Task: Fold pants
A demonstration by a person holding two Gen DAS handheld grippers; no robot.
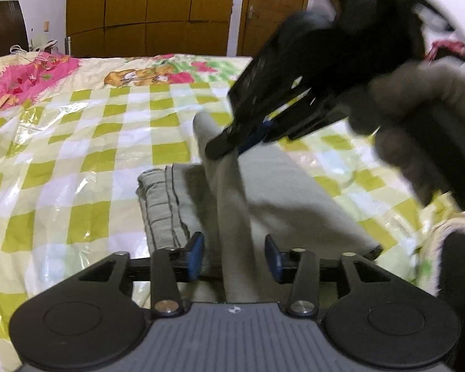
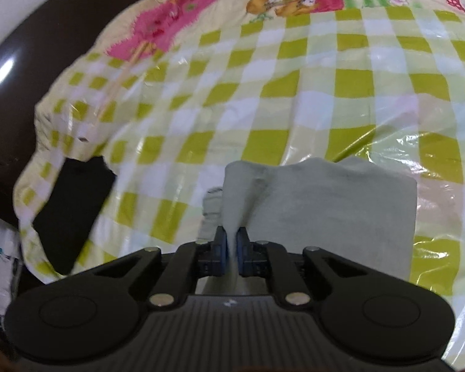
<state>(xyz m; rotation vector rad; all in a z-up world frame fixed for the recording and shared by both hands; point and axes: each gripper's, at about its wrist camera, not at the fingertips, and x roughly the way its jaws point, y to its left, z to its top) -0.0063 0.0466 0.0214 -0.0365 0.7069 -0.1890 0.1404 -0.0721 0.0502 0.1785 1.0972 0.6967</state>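
Light grey pants [image 1: 279, 192] lie partly folded on the checked bed cover [image 1: 86, 142], with the ribbed waistband [image 1: 164, 204] at the left. My left gripper [image 1: 234, 259] is open, its blue pads either side of a raised ridge of the fabric without pinching it. My right gripper [image 2: 229, 248] is shut on a fold of the pants [image 2: 331, 210] and lifts it. In the left wrist view the right gripper [image 1: 229, 145] comes in from the upper right, held by a gloved hand [image 1: 418, 117], with the cloth hanging from its tips.
The bed cover has green and white checks under shiny plastic [image 2: 418, 161], with a pink cartoon print at the far end [image 1: 34, 74]. Wooden wardrobe doors [image 1: 152, 9] stand behind the bed. A dark bed frame [image 2: 46, 62] and floor lie at the left.
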